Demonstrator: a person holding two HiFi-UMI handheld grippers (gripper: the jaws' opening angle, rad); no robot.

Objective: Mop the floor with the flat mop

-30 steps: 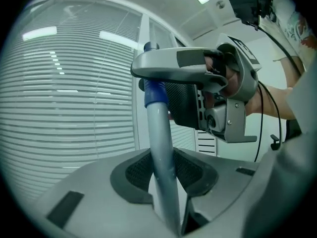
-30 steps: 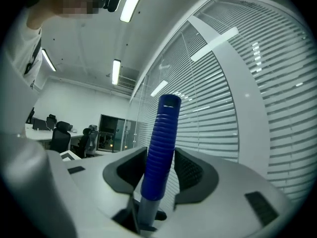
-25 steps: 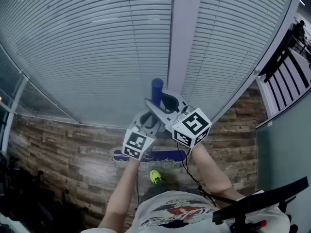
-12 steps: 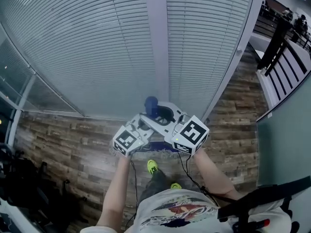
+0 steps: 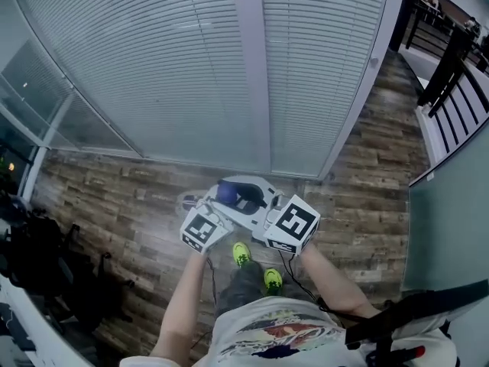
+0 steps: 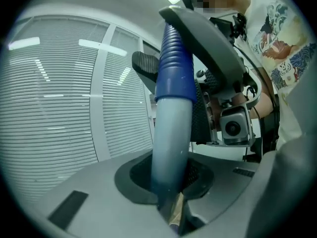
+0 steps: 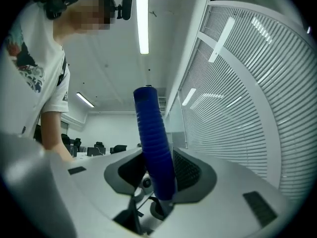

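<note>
Feet in bright green shoes (image 5: 243, 254) stand on the wood floor (image 5: 114, 205), directly under both tools. Left gripper (image 6: 168, 187) is closing on the pale shaft (image 6: 171, 133) of the flat mop (image 5: 228, 193), low on the handle, probably to steer. Right gripper (image 7: 158, 182) clasps the blue grip (image 7: 153, 138) above it, jaws easing open slightly, likely so the handle can pivot. The mop head is hidden beneath the tools, seemingly near the feet. Beyond, slatted blinds (image 5: 153, 67) cover the glass wall.

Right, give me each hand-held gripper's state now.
Left hand-held gripper: jaws closing on the mop handle, at its pale shaft.
Right hand-held gripper: jaws easing open, pads against the handle's blue grip.
</note>
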